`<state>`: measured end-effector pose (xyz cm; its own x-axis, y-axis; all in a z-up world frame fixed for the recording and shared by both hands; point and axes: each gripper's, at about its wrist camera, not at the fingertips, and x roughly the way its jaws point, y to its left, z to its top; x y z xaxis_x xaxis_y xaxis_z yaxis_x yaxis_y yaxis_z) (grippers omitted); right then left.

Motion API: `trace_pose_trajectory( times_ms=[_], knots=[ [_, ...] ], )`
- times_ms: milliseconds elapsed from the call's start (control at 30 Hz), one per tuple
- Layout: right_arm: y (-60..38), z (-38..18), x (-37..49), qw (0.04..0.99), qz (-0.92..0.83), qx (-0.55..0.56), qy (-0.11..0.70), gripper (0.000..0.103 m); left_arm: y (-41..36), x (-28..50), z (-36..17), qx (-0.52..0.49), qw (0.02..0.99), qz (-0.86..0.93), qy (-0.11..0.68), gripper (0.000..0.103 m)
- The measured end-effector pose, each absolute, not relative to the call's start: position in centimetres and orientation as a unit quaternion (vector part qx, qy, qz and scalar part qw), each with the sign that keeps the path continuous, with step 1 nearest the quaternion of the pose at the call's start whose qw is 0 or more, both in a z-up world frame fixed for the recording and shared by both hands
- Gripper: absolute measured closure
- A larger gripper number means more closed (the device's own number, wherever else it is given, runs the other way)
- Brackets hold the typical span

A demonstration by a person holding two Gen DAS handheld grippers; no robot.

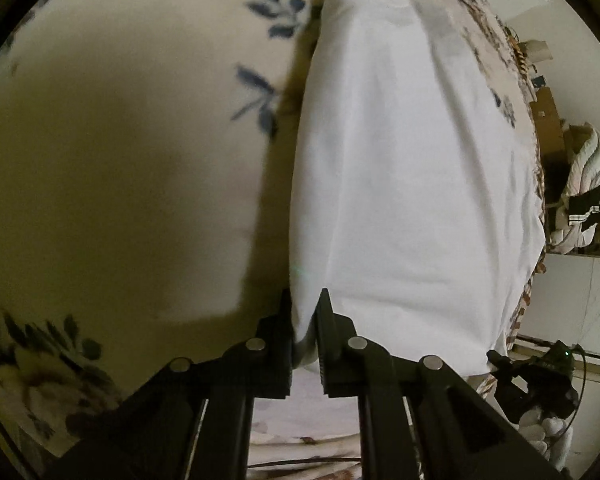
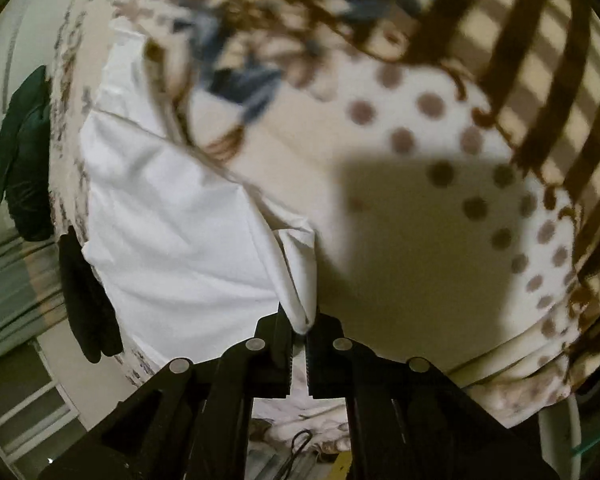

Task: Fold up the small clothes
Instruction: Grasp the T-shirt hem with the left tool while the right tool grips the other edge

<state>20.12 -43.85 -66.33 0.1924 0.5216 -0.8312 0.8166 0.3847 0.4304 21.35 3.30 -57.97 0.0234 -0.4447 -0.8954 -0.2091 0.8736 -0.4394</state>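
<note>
left wrist: close, looking down | right wrist: same | shared: white cloth (image 1: 400, 184) on blanket (image 1: 120, 160)

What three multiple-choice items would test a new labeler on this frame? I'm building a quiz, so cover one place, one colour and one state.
1. Where does the garment lie?
A. on a patterned blanket
B. in a basket
C. on a bare wooden floor

2. What colour is the garment?
A. red
B. white
C. black

3. How is the left gripper?
A. wide open, away from the cloth
B. out of view
C. closed on the cloth's edge

Answers:
1 A: the white garment is spread over the blanket, which has blue leaf prints.
2 B: it is plain white in both wrist views.
3 C: the left gripper has its fingers pinching a fold of the garment's near edge; the right gripper also pinches a bunched corner.
</note>
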Motion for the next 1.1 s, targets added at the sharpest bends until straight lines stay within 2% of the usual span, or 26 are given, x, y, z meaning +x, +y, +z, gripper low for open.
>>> trace_pose_trajectory(
  times_ms=[33,67,100,133,167,200,233,267,333,400,533,633,733,767,800,833,900,967,1100],
  knots=[
    [-43.8,-66.6,20.3,0.548,-0.122,0.532,0.634,0.098,3.3,21.6,-57.8,-0.234,0.673,-0.088,0.696,0.091],
    [-43.7,-66.5,20.6,0.548,-0.116,0.522,0.644,0.093,3.2,21.8,-57.3,-0.233,0.671,-0.092,0.698,0.091],
    [-43.9,-66.1,21.3,0.551,-0.113,0.509,0.652,0.084,3.3,22.1,-56.4,-0.229,0.670,-0.093,0.700,0.091],
    [-44.2,-64.7,21.7,0.564,-0.111,0.487,0.658,0.079,3.4,22.3,-55.4,-0.222,0.673,-0.090,0.700,0.081],
    [-44.4,-63.5,21.9,0.579,-0.112,0.475,0.653,0.064,3.5,22.4,-54.7,-0.223,0.676,-0.091,0.696,0.071],
    [-44.8,-61.7,22.3,0.603,-0.116,0.456,0.644,0.049,3.7,22.7,-53.7,-0.227,0.682,-0.094,0.689,0.065],
    [-45.3,-59.9,22.9,0.626,-0.121,0.438,0.634,0.046,4.2,22.9,-52.9,-0.226,0.688,-0.092,0.684,0.051],
    [-45.3,-58.8,23.7,0.642,-0.122,0.425,0.626,0.045,4.4,23.8,-51.8,-0.225,0.702,-0.086,0.671,0.045],
    [-45.7,-57.2,26.0,0.670,-0.111,0.403,0.613,0.045,4.3,25.4,-51.0,-0.225,0.718,-0.089,0.652,0.044],
    [-46.2,-57.0,29.3,0.692,-0.102,0.387,0.600,0.040,3.6,28.3,-51.0,-0.211,0.735,-0.089,0.638,0.044],
    [-45.9,-58.5,36.3,0.723,-0.090,0.340,0.595,0.039,1.6,33.7,-52.0,-0.168,0.761,-0.098,0.620,0.044],
    [-44.2,-60.7,41.6,0.732,-0.069,0.268,0.622,0.032,-0.7,37.6,-53.6,-0.123,0.770,-0.109,0.616,0.044],
    [-43.4,-62.6,43.4,0.733,-0.042,0.225,0.640,0.036,-1.9,40.2,-55.5,-0.109,0.763,-0.114,0.627,0.044],
    [-43.1,-62.6,43.5,0.741,-0.035,0.210,0.637,0.052,-2.3,41.1,-56.3,-0.109,0.759,-0.121,0.631,0.044],
    [-42.8,-62.5,43.5,0.744,-0.033,0.209,0.634,0.072,-2.4,41.4,-56.7,-0.103,0.755,-0.122,0.636,0.044],
    [-42.9,-62.3,43.3,0.743,-0.021,0.227,0.629,0.079,-2.6,41.7,-56.9,-0.099,0.754,-0.121,0.638,0.045],
    [-43.1,-62.1,42.7,0.735,0.005,0.279,0.617,0.085,-2.8,41.7,-56.7,-0.111,0.763,-0.132,0.624,0.049],
    [-44.6,-62.3,41.8,0.698,0.061,0.407,0.586,0.086,-2.7,41.5,-56.2,-0.143,0.756,-0.158,0.619,0.101],
    [-48.3,-65.8,39.5,0.565,0.115,0.639,0.509,0.086,-0.9,41.0,-55.2,-0.280,0.719,-0.216,0.598,0.101]
  ],
)
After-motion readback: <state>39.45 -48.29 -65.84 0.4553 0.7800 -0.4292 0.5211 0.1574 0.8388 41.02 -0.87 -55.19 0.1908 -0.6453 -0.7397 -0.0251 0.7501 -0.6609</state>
